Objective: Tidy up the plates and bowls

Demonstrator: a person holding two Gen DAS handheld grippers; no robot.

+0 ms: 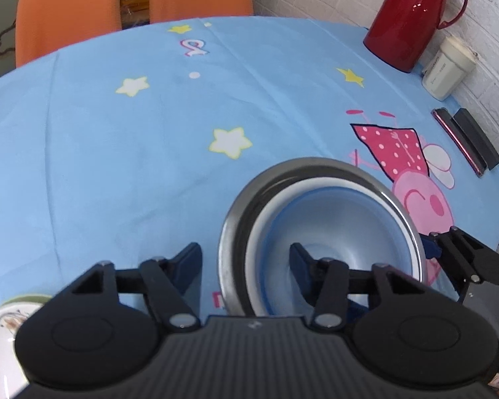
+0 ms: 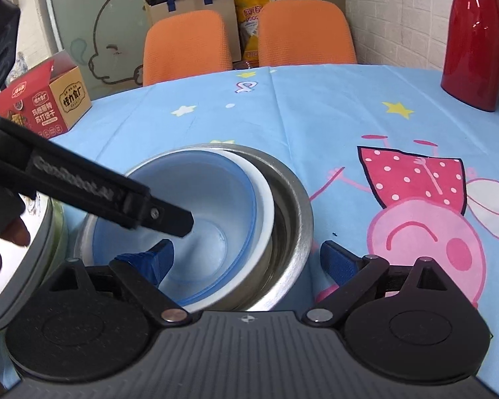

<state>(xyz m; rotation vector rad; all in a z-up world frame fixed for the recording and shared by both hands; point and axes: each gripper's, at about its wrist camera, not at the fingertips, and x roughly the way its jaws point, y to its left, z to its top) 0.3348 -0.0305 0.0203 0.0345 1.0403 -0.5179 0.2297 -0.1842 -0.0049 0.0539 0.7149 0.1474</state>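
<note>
We see both grippers, left gripper [image 1: 246, 259] and right gripper [image 2: 246, 259], spread wide astride the steel bowl [image 1: 236, 219] holding the nested blue bowl [image 1: 332, 219], while at seven o'clock a patterned plate [image 1: 0, 339] sits half hidden.

3 nested bowls [image 2: 276, 199], 2 orange chairs [image 2: 188, 46], 1 flask [image 1: 406, 16].

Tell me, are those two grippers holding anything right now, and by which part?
Nothing is clamped. The left gripper and right gripper are both open, each straddling the rim of the steel bowl with the blue bowl nested inside.
</note>
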